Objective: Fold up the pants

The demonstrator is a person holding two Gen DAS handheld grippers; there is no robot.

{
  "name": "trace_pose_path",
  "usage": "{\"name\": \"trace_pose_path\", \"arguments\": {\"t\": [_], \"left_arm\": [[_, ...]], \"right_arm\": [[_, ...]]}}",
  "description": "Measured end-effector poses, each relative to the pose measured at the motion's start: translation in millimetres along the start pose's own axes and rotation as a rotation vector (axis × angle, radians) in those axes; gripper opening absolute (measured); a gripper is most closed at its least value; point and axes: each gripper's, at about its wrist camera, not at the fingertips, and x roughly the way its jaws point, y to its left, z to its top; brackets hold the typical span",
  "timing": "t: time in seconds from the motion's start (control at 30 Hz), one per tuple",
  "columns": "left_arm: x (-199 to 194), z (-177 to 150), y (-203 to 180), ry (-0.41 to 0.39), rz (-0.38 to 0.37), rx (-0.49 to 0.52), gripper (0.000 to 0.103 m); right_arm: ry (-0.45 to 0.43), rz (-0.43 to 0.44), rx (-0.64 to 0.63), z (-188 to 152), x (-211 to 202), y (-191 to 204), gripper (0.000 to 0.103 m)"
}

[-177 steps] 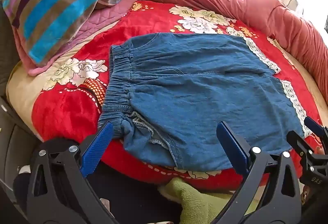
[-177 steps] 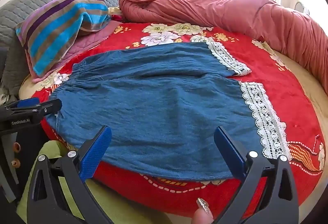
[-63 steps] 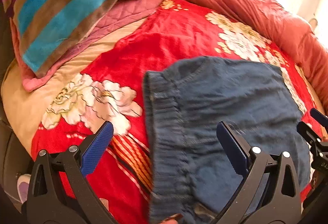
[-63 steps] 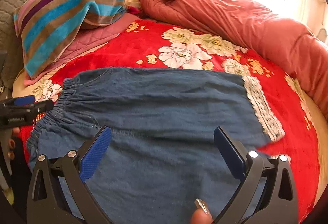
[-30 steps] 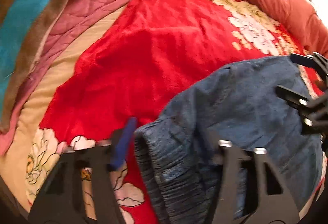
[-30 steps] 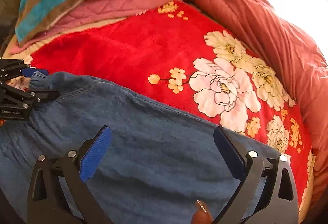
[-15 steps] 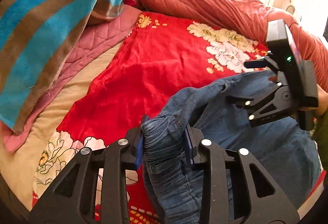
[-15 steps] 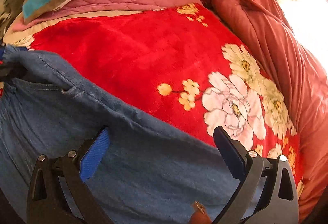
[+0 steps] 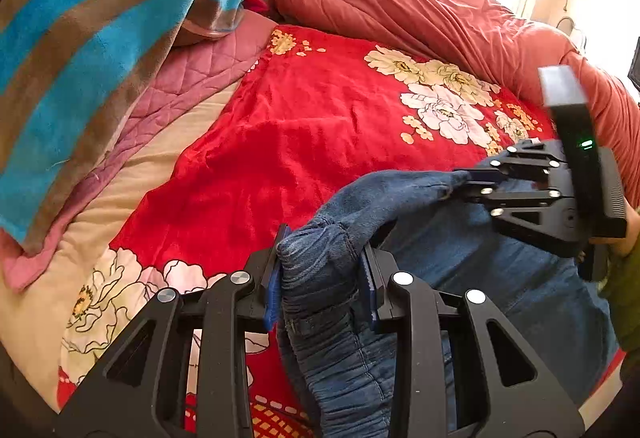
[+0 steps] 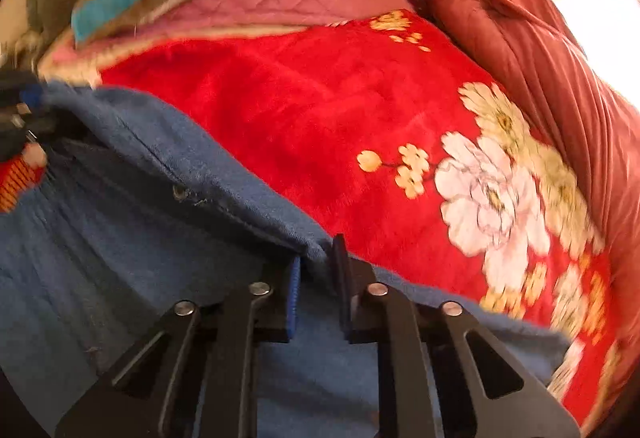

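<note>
Half a second ago the right gripper [image 10: 316, 286] stood wide over the denim pants [image 9: 500, 270]; now it pinches their far edge at lower centre. Only the left wrist view shows both tools: the left gripper [image 9: 322, 278] clamps the bunched waistband at lower centre, lifted off the red floral blanket [image 9: 304, 125]

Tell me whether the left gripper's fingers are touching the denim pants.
Touching. The left wrist view shows the left gripper with both fingers pressed against the bunched elastic waistband of the pants.
</note>
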Motion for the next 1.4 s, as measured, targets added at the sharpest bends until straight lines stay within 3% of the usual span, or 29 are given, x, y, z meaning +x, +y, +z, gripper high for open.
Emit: {"name": "trace_pose_path", "arguments": {"t": [0.27, 0.7, 0.9, 1.13, 1.3, 1.4], "left_arm": [[-13.6, -6.7, -3.4, -0.032, -0.034, -0.002, 0.023], [-75.8, -31.7, -29.0, -0.153, -0.073, 0.06, 0.023], [-94.7, -57.3, -41.0, -0.102, -0.071, 0.099, 0.024], [-95.6, -85.8, -32.4, -0.012, -0.109, 0.047, 0.026], [-94.6, -93.3, -31.0, 0.013, -0.092, 0.058, 0.029], [-93.8, -98.6, -31.4, 0.028, -0.037, 0.081, 0.036]], "right_arm": [[-0.163, 0.111, 0.206, -39.1, -67.9, 1.1, 0.009], [-0.276, 0.181, 0.272, -104.3, -156.4, 52.8, 0.009], [-0.261, 0.182, 0.264, -126.2, -175.9, 77.1, 0.009], [-0.196, 0.188, 0.197, -148.9, -176.5, 113.9, 0.009], [-0.15, 0.2, 0.173, -160.9, -168.5, 135.6, 0.009], [-0.125, 0.198, 0.138, -165.5, -163.3, 148.5, 0.009]]}}
